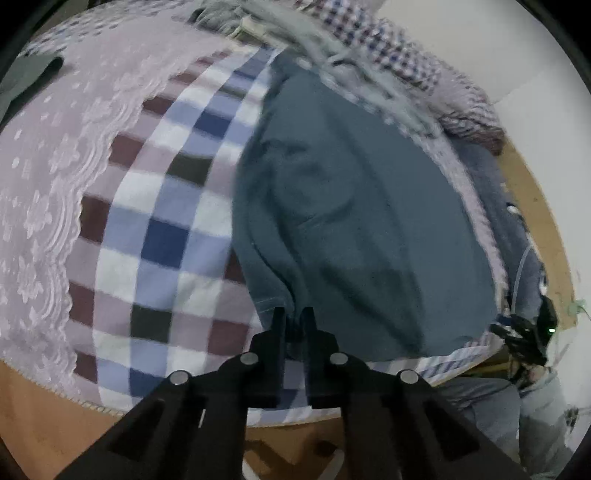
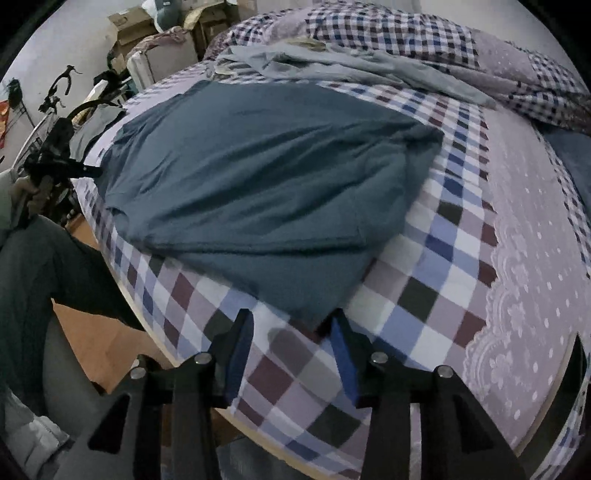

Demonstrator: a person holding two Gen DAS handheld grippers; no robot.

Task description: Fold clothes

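Observation:
A dark teal garment (image 1: 351, 221) lies spread and partly folded on the checked bed sheet (image 1: 166, 221). In the left wrist view my left gripper (image 1: 293, 319) is shut on the garment's near hem, with cloth pinched between the narrow black fingers. The right wrist view shows the same teal garment (image 2: 258, 177) with its near corner reaching down between the fingers of my right gripper (image 2: 291, 328). That gripper is open, its blue pads wide apart over the sheet. My left gripper (image 2: 90, 170) appears at the garment's far left edge, held by a hand.
A crumpled grey garment (image 2: 369, 70) and a small-check duvet (image 2: 406, 33) lie at the back of the bed. A lace-trimmed lilac panel (image 2: 524, 258) covers the right side. The person's leg (image 2: 37, 266), wooden floor (image 2: 92, 332) and cardboard boxes (image 2: 129, 26) are to the left.

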